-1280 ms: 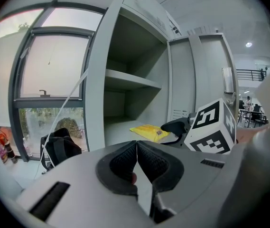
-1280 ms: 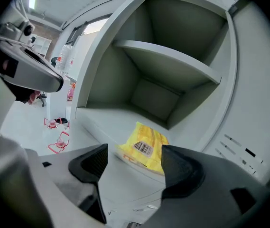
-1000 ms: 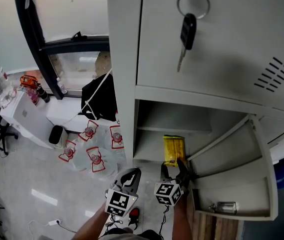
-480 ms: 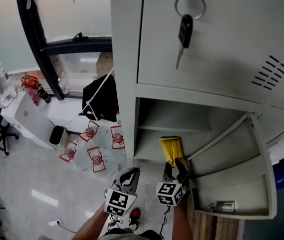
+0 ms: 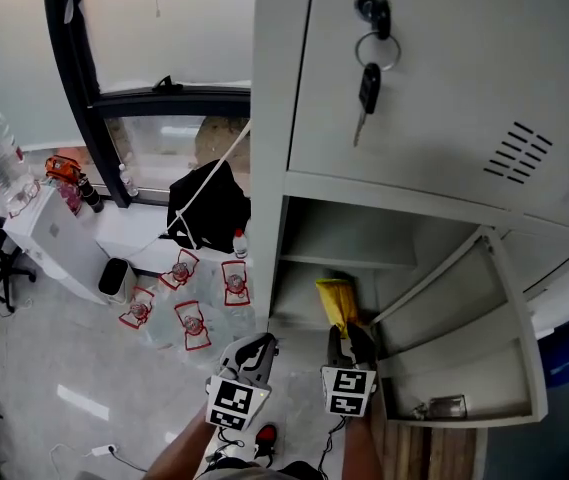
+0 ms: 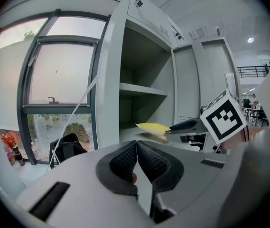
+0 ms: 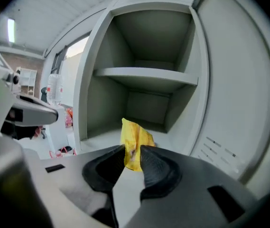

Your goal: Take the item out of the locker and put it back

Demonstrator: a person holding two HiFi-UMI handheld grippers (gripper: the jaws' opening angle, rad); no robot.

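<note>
A yellow snack packet lies at the front of the open locker's lower compartment, under its inner shelf. My right gripper is at the packet's near end. In the right gripper view its jaws are closing on the packet, which stands up between the pads of the right gripper. My left gripper hangs just left of the locker opening, shut with nothing in it. The left gripper view also catches the packet edge-on.
The locker door swings open to the right. A key hangs from the shut upper door. On the floor at left lie a black bag, several water bottles and a white box.
The right gripper's jaws have closed in on the packet's near end. The packet has turned and tilted a little. The head view has shifted, so the locker sits further right.
</note>
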